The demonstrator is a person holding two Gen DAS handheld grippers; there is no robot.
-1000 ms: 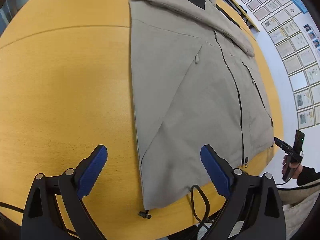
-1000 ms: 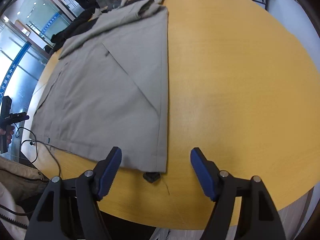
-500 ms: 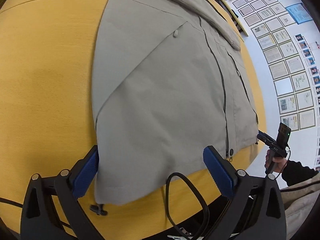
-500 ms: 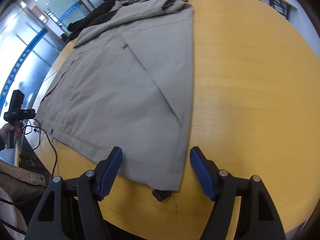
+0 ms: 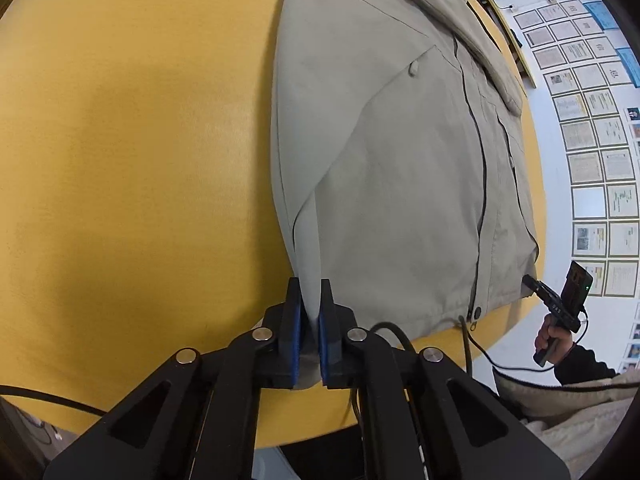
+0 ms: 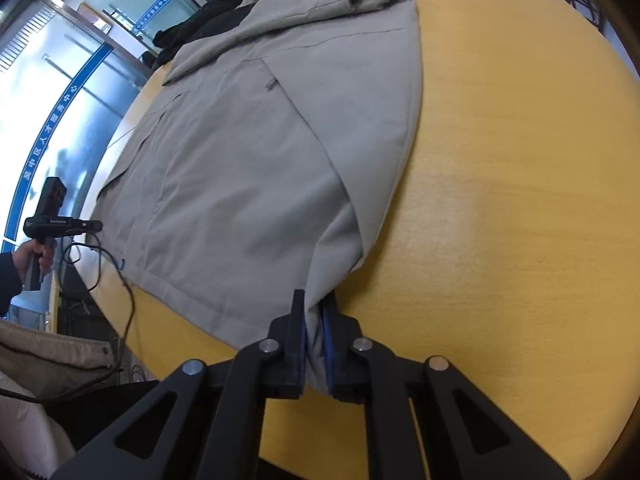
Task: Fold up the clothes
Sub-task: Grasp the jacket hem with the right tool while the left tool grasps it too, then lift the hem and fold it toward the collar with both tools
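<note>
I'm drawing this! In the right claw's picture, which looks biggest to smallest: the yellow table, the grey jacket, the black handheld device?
1. Yellow table, roughly tied with
2. Grey jacket; fisheye and nearness make this unsure.
3. Black handheld device, clearly smallest.

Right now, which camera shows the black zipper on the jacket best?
The left wrist view: the zipper runs plainly down the jacket as a dark line to its hem. In the right wrist view the jacket lies turned away, and I cannot make out the zipper.

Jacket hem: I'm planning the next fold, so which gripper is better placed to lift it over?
Left, narrowly. Both are shut on the beige jacket at its hem, but the left gripper holds a clean, taut ridge at the folded edge; the right gripper grips bunched cloth.
</note>
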